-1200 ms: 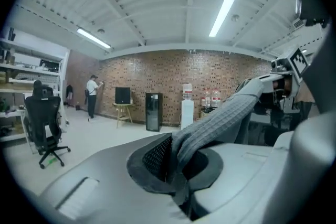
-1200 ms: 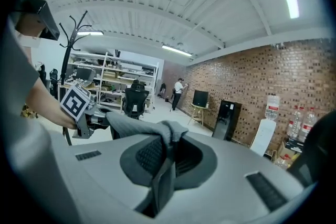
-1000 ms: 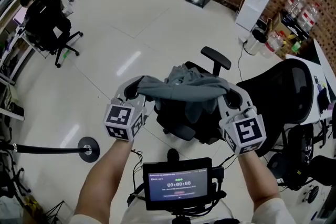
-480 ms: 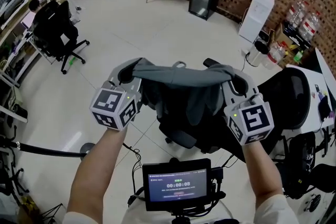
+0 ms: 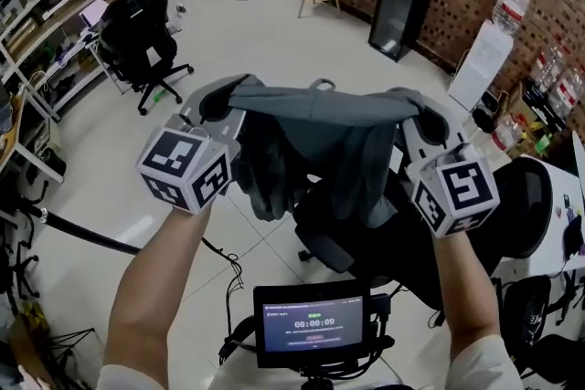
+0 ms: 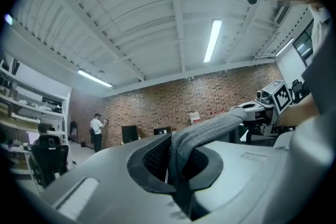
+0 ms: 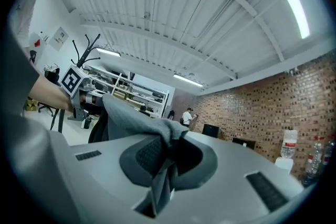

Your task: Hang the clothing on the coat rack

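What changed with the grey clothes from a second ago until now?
Both hands went up: the left gripper and right gripper lifted the grey garment higher above the black office chair, and more cloth now hangs down between them. Nothing was grabbed or let go. Both grippers stay shut on the garment's top edge; the chair stayed put.

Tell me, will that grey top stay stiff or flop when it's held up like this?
Probably floppy: the grey top hangs in loose folds below the edge pinched by the left gripper and right gripper. Likely light, since two small pinches carry it.
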`<state>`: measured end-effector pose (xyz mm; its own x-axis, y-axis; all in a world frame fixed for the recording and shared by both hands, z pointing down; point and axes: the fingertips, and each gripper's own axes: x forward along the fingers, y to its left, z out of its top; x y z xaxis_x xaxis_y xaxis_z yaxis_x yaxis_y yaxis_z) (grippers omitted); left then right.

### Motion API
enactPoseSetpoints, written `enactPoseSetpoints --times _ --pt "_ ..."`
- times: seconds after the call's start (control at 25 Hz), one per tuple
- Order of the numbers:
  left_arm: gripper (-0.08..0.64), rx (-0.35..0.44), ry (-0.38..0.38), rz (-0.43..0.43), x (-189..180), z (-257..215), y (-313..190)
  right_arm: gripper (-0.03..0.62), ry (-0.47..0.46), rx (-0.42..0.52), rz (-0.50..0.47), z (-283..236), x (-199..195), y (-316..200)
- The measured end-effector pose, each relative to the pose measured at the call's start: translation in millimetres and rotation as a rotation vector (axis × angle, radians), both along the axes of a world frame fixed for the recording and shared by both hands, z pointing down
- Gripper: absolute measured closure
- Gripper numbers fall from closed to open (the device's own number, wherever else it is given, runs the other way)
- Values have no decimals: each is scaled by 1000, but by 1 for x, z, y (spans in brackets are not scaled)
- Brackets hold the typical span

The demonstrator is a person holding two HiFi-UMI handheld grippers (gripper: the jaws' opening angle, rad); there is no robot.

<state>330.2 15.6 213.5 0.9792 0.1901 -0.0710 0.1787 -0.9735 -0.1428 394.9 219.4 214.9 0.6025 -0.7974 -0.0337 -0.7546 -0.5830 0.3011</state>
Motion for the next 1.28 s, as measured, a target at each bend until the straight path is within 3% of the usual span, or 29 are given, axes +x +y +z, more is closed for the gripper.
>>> enactPoseSetpoints --times 0.16,0.44,1.28 --pt "553 8 38 -66 -26 -24 -28 583 44 14 -85 -24 -9 -34" --pt "553 37 93 -165 -84 -63 -85 583 44 45 -220 -56 -35 -109" --pt "555 84 116 -492 -279 -97 -221 583 57 93 -565 -101 -168 -307"
